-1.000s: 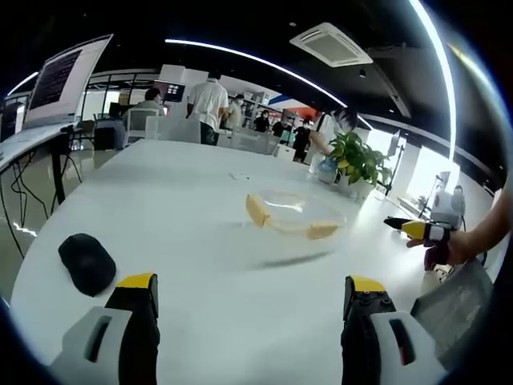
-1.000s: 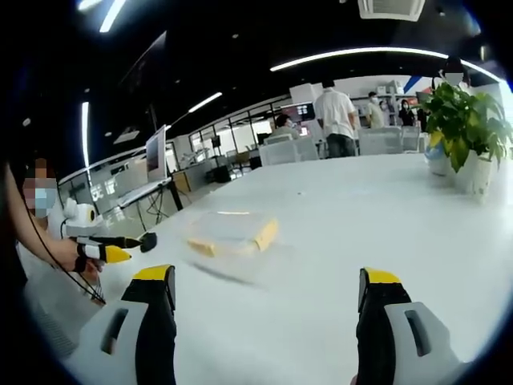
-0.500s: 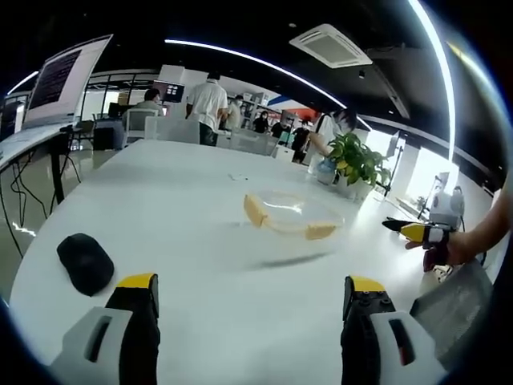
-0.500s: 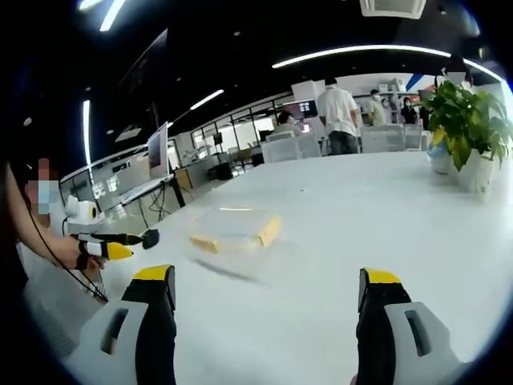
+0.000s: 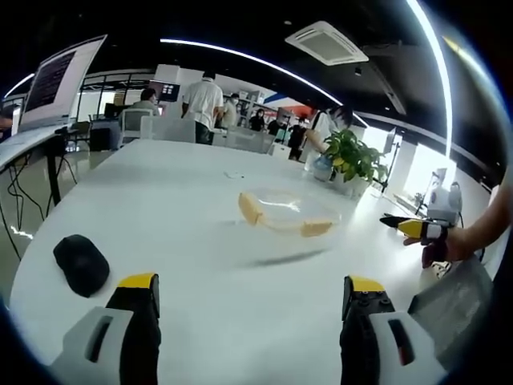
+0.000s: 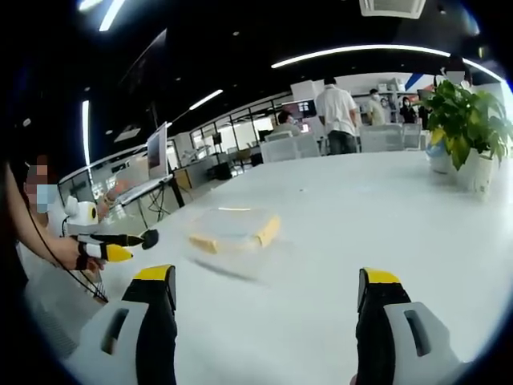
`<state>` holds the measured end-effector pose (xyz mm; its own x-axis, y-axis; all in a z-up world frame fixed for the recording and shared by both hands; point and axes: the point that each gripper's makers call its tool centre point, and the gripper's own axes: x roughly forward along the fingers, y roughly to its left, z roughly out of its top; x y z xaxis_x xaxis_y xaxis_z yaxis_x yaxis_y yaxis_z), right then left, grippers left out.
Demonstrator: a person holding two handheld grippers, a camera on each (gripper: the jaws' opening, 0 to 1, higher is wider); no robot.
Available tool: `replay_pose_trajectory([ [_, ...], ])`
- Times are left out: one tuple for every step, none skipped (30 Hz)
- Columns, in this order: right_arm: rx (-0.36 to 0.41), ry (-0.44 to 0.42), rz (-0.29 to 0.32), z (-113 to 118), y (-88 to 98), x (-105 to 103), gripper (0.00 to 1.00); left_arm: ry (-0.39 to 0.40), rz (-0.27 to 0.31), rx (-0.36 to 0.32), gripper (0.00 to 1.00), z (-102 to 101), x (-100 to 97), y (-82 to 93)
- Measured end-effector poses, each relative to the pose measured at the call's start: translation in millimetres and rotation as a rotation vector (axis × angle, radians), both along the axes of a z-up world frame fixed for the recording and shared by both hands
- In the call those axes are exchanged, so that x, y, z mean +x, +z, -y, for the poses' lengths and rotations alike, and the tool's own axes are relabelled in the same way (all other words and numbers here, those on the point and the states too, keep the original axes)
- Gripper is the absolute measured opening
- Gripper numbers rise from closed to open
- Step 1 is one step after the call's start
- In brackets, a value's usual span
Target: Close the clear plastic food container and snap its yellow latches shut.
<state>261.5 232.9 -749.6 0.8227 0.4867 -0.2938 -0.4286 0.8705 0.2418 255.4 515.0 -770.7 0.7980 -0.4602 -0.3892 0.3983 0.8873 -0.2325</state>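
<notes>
In the left gripper view, the left tool (image 5: 250,298) has its two yellow-tipped jaws spread wide apart with nothing between them, hanging over the near edge of a large white desk (image 5: 160,200). One clear plastic food container (image 5: 286,215) sits out toward the middle of the desk, well apart from the jaws. Two yellow latches (image 5: 250,208) show on it, one at its left end and one at its near right side; whether the lid is seated cannot be told. One black, rounded object (image 5: 81,264) lies near the desk's left edge. One potted plant (image 5: 353,161) stands at the far right side of the desk. The right tool (image 5: 409,227) comes in from the right, held in a hand (image 5: 449,245) beyond the desk's right edge. Several people stand in the background.

In the right gripper view, the right tool (image 6: 265,297) is likewise open, with two jaws far apart and empty above the desk (image 6: 385,216). The one container (image 6: 232,231) lies ahead and slightly left, with two yellow latches (image 6: 267,231) visible. The left tool (image 6: 120,245) appears at the left, off the desk's edge. The one potted plant (image 6: 469,128) stands at the right.
</notes>
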Motion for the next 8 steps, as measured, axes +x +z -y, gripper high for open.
replay_pose_trajectory([
  [0.0, -0.001, 0.001, 0.2, -0.2, 0.2, 0.93, 0.0, -0.001, 0.0, 0.93, -0.4, 0.2, -0.3],
  [-0.001, -0.001, 0.001, 0.3, -0.1, 0.4, 0.93, 0.002, -0.001, 0.0, 0.93, -0.9, 0.5, -0.3],
  [-0.001, -0.001, 0.001, -0.1, 0.2, 0.3, 0.92, 0.003, 0.001, 0.0, 0.93, -1.3, 0.7, 0.0],
  [-0.002, 0.0, -0.001, -0.5, 0.0, 0.2, 0.92, 0.003, 0.001, 0.0, 0.93, -1.7, 0.9, -0.2],
  [-0.001, 0.0, 0.0, -0.4, -0.3, 0.4, 0.92, 0.003, 0.0, 0.0, 0.93, -1.9, 0.8, -0.6],
  [0.0, 0.0, 0.001, -0.5, -0.2, 0.6, 0.92, 0.003, -0.001, 0.001, 0.93, -1.9, 0.7, -1.0],
  [0.0, 0.001, 0.0, -0.7, -0.2, 0.4, 0.92, 0.003, -0.001, 0.001, 0.93, -1.8, 0.5, -1.2],
  [-0.002, 0.001, 0.0, -0.8, -0.2, 0.3, 0.92, 0.002, -0.002, 0.002, 0.93, -1.5, 0.3, -1.4],
])
